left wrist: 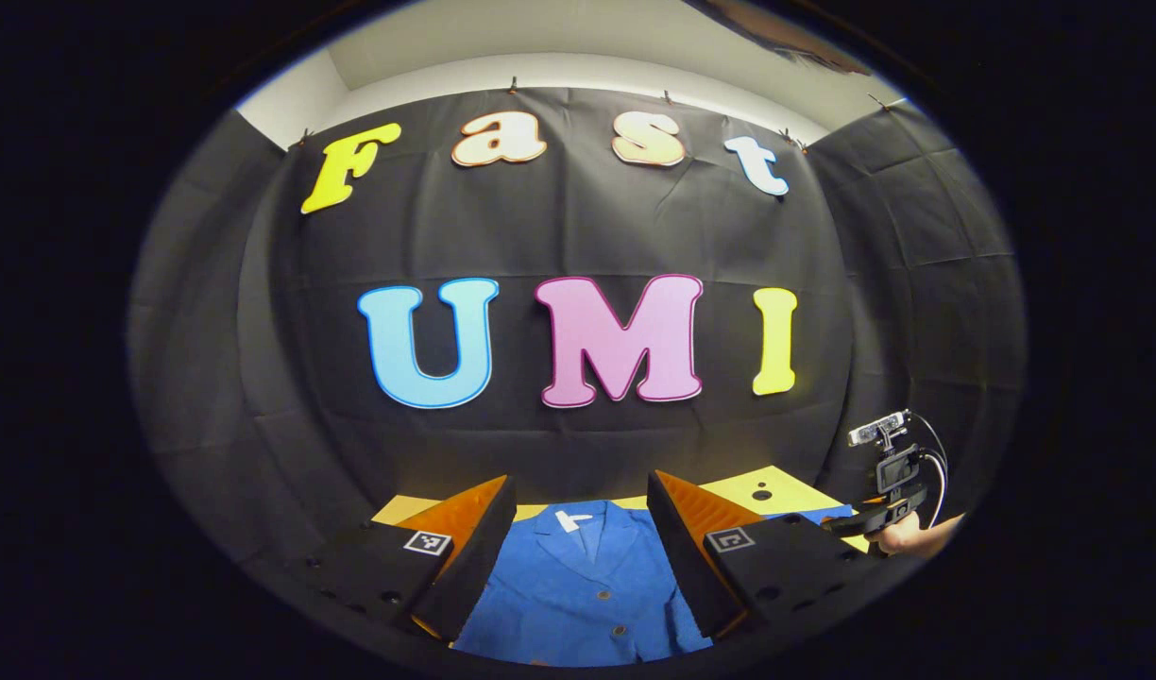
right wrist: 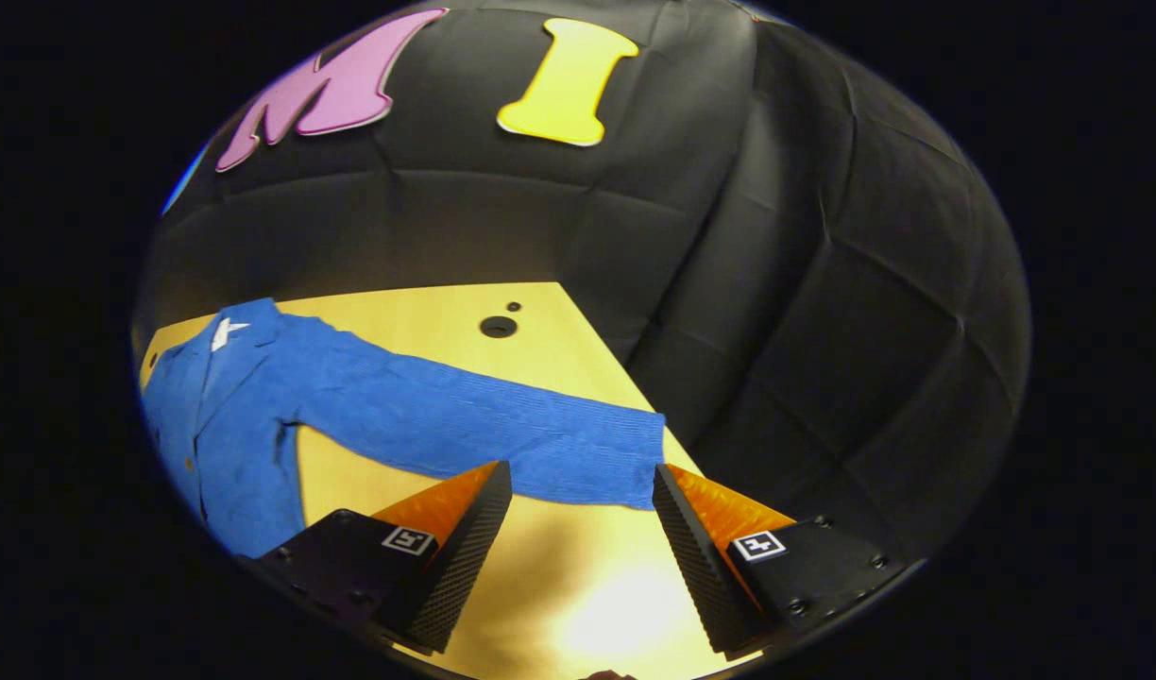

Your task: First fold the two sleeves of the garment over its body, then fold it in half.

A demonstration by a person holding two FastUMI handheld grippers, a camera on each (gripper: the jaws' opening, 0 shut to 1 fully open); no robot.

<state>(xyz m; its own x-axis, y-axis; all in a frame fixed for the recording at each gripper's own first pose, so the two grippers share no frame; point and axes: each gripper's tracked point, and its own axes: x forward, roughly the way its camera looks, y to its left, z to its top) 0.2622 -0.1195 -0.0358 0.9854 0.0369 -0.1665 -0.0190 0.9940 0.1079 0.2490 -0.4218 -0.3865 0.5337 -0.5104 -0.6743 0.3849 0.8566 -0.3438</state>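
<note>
**A:** Left gripper view first: the left hand-held gripper (left wrist: 581,529) is spread wide, nothing between its fingers, hanging above the blue garment (left wrist: 578,586). Collar with its white tag sits right in the gap, buttons running down toward 6 o'clock. The yellow table (left wrist: 776,486) peeks out behind it. Over at 4 o'clock there's the other hand-held gripper, held by a hand (left wrist: 904,536).

**B:** Yep, and in the right gripper view the right hand-held gripper (right wrist: 581,510) is spread open too, gripping nothing. The garment (right wrist: 257,397) lies flat on the table (right wrist: 417,307), body off at 9 o'clock, one sleeve (right wrist: 502,434) stretched straight out with its cuff landing just beyond the fingertips, toward the 1 o'clock one. Two dark holes (right wrist: 498,327) in the tabletop at 12 o'clock.

**A:** So sleeve's not folded yet.
</note>
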